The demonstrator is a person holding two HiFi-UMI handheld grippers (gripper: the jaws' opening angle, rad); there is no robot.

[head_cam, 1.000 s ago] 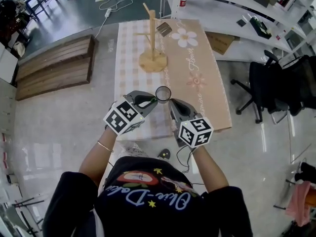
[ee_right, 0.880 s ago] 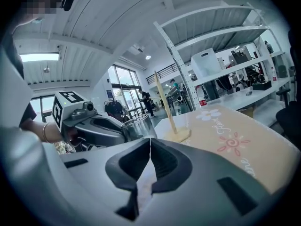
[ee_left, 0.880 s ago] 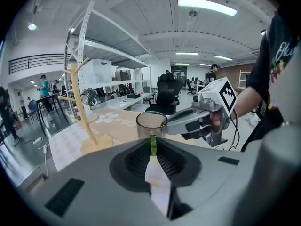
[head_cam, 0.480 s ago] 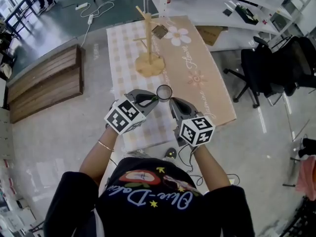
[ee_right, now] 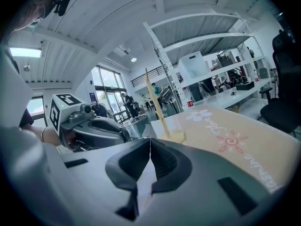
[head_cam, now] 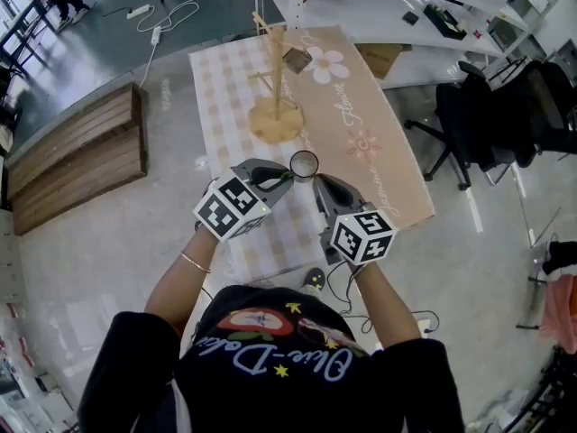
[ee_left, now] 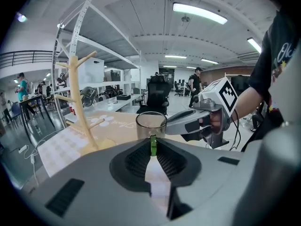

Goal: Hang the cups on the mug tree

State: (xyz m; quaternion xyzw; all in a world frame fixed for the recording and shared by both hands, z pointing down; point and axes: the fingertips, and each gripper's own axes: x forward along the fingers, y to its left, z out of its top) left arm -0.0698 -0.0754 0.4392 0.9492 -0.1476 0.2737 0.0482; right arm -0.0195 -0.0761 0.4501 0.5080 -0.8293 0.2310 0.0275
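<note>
1. Head view: the left tool (head_cam: 286,178) holds a glass cup (head_cam: 304,163) up over the near end of the surface (head_cam: 365,138). The mug tree (head_cam: 275,93) stands farther away.
2. Left gripper view: its jaws pinch the cup's green handle (ee_left: 153,145).
3. Right gripper view: the right tool (ee_right: 149,147) has its jaws pressed together, with nothing between them.

The table (head_cam: 410,201) carries a tan cloth (head_cam: 361,115) printed with flowers along its right side and a checked cloth (head_cam: 216,88) along its left. Off the left edge, a slatted wooden platform (head_cam: 77,161) lies on the floor. Beyond the far edge, a white cable (head_cam: 185,7) trails. Off the right edge stand white shelves (head_cam: 361,7), a cardboard box (head_cam: 383,59) and a black office chair (head_cam: 469,124).
</note>
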